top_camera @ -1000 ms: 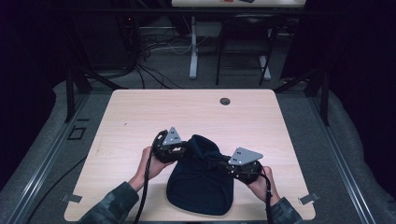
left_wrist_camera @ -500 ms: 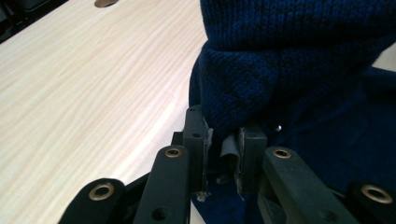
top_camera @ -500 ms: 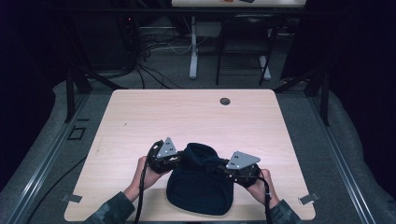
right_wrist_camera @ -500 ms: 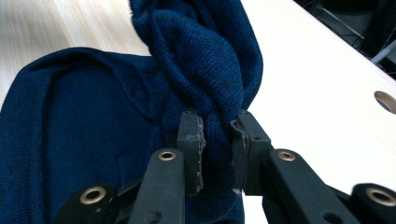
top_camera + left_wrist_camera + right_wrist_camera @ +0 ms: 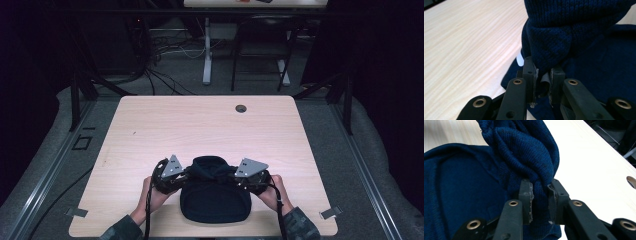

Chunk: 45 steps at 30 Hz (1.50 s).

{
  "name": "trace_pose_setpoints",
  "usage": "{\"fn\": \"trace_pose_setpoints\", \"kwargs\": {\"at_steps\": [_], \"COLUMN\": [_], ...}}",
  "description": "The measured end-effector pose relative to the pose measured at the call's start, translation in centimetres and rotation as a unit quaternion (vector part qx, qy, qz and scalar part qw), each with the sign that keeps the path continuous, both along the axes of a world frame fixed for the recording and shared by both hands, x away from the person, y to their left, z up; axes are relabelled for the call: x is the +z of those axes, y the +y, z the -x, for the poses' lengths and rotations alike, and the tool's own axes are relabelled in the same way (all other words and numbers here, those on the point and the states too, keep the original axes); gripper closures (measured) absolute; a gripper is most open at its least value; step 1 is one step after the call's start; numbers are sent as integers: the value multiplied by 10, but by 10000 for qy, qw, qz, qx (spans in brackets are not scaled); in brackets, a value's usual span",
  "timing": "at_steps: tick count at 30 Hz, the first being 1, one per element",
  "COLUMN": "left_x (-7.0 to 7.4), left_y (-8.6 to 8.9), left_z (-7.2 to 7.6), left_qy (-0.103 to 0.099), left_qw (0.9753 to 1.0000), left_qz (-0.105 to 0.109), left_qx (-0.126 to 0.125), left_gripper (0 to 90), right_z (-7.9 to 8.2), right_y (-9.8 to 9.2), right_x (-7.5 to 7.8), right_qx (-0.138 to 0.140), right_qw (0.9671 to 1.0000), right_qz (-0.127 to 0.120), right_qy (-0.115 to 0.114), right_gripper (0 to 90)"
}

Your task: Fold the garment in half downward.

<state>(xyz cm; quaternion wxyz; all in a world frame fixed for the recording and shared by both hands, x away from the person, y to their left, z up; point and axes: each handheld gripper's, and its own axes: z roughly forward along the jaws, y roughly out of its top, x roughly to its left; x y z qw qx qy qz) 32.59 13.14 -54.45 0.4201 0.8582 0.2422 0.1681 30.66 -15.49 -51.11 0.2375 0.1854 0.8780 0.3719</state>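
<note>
Pale wooden table (image 5: 200, 125), navy knitted garment (image 5: 215, 200) bunched near-to-far, left gripper (image 5: 186, 173) and right gripper (image 5: 231, 178) jaws pinching its folds

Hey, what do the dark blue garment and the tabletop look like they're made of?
The dark blue garment looks like knitted fabric, maybe wool or acrylic: rows of small matte loops show where it bunches at the left gripper and the right gripper. The table looks like pale wood-grain laminate or veneer, smooth with fine streaks; which of the two can't be told.
</note>
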Motion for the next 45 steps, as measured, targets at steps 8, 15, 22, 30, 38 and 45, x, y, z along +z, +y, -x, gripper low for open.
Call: {"fn": "trace_pose_setpoints", "kwargs": {"at_steps": [8, 15, 22, 30, 38, 45], "left_x": [-3, -15, -22, -25, -21, -20], "left_y": [-1, -2, -4, -6, -2, 0], "left_z": [7, 16, 13, -8, -3, 3], "left_qy": [92, 232, 189, 159, 304, 452], "left_qw": [9999, 9996, 9996, 9995, 9993, 9988], "left_qz": [-42, -129, -198, -185, -177, -166], "left_qx": [-48, -28, 77, 210, 80, -100], "left_gripper": [799, 800, 800, 798, 766, 698], "right_z": [10, 24, 21, 7, 18, 26], "right_y": [-1, 3, 4, 8, 8, 6], "right_x": [-2, -9, -16, -23, -18, -15], "right_qx": [51, 148, 53, -91, 14, 87], "right_qw": [9999, 9989, 9982, 9979, 9981, 9986], "right_qz": [131, 438, 530, 561, 588, 527], "right_qy": [-9, -116, -262, -317, -172, 2], "right_gripper": [739, 738, 739, 736, 716, 686]}}
